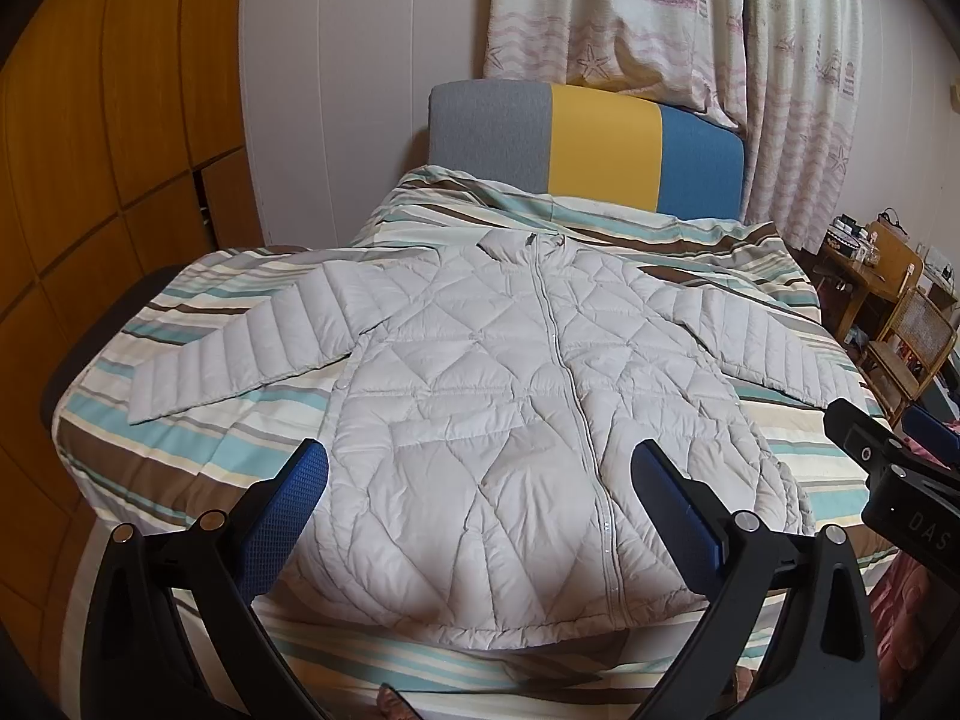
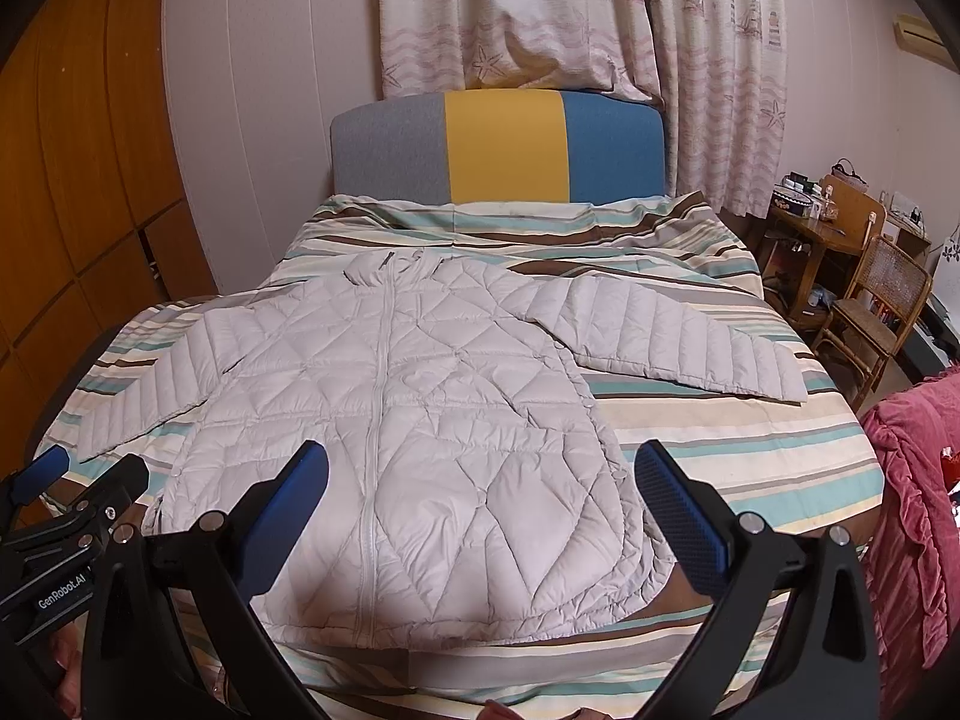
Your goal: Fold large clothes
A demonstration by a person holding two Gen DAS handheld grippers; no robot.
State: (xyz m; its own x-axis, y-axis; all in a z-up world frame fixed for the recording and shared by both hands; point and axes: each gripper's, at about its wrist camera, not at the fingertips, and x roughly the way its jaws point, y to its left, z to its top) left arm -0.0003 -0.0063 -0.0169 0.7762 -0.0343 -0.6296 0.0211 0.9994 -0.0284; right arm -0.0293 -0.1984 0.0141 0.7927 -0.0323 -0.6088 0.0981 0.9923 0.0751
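You are hovering both released hand-held grippers, left hand-held gripper (image 1: 479, 480) and right hand-held gripper (image 2: 481, 480), over the flattened jacket (image 1: 510, 396) at centre frame, likely readying its first fold.

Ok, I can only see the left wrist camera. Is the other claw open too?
Observer: Yes, the right claw is wide open, holding nothing, over the jacket.
Child: Does the sleeve on my right hang off the bed?
Observer: No, its cuff lies flat on the striped bedcover.
Child: Is anything written on my claw?
Observer: Yes, the left claw has a label on its side reading GenRobot.AI.
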